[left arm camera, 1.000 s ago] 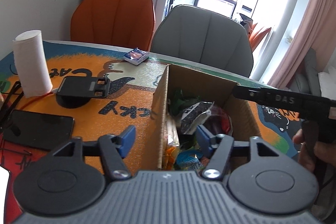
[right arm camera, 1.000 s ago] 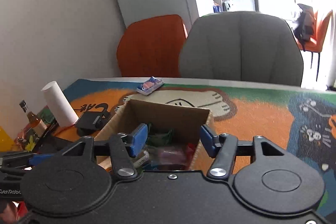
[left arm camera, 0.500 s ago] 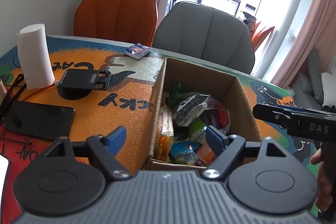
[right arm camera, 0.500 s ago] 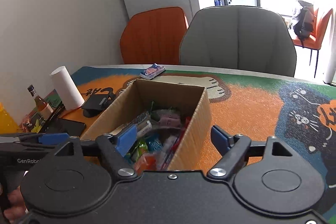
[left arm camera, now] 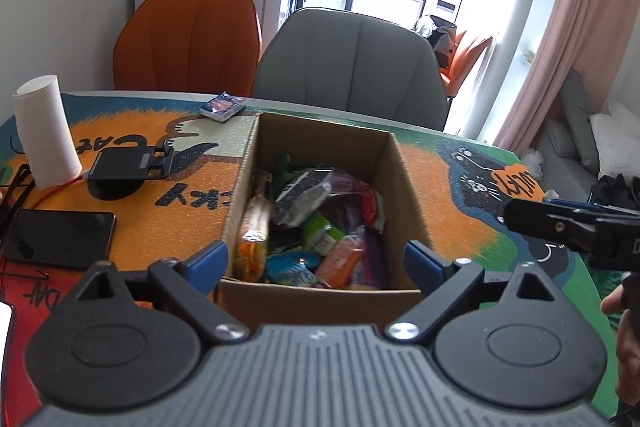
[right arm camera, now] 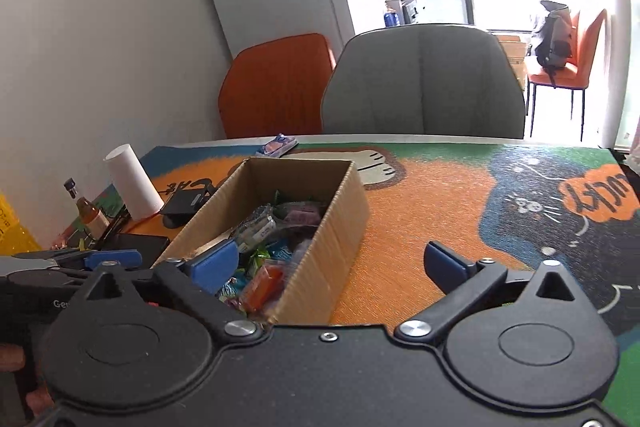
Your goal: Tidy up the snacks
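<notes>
A cardboard box (left arm camera: 320, 147) stood on the worktop (left arm camera: 440, 195), which was covered by an orange, green and blue cat-print mat. The box was open at the top and packed with snacks (left arm camera: 316, 223): a dark packet lay on top near the middle, with orange, green, blue and pink wrappers around and beneath it.

The left hand-held gripper (left arm camera: 318, 263) hung over the near end of the box. Its blue-padded jaws had just been opening and stood wide apart, one to each side of the box's near wall, pressing on nothing.

The right hand-held gripper (right arm camera: 336, 261) was at the box's right side. Its jaws had also just been opening and stood spread wide; the left pad was over the near corner of the box and the right pad over bare mat. Nothing was gripped.

One small blue and orange packet (left arm camera: 223, 105) lay by itself on the worktop beyond the far left corner of the box, near the edge in front of the grey chair (left arm camera: 352, 67) and the orange chair (left arm camera: 188, 39). To the left of the box were a white paper roll (left arm camera: 44, 131), a black stand (left arm camera: 132, 163) and a phone (left arm camera: 56, 233) lying flat.
</notes>
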### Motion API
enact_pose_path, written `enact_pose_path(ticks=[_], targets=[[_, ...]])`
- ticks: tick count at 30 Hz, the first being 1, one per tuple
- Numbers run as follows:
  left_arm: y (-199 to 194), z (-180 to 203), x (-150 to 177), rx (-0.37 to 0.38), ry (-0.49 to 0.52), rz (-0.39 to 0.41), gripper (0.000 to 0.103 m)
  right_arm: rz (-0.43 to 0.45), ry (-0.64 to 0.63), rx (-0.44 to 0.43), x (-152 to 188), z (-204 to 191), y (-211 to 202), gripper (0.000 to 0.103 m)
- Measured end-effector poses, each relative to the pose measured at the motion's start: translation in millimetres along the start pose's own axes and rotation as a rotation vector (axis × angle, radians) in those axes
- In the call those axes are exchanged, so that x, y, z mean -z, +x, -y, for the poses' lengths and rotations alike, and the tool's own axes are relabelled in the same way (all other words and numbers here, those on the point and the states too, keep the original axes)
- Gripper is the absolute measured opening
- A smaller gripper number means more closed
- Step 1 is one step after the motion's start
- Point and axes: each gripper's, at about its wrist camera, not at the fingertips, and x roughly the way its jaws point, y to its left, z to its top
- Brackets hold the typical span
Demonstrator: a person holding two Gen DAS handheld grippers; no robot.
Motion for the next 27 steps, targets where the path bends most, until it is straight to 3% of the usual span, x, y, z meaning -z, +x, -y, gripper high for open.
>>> enact_pose_path(ticks=[7, 27], targets=[[-17, 19, 7, 0.022, 0.030, 0.024, 0.103, 0.029, 0.038, 0.022, 8, 14, -30, 0.103], [-96, 47, 41, 0.072, 0.088, 0.140, 0.103, 0.151, 0.021, 0.113, 46, 13, -127, 0.103]])
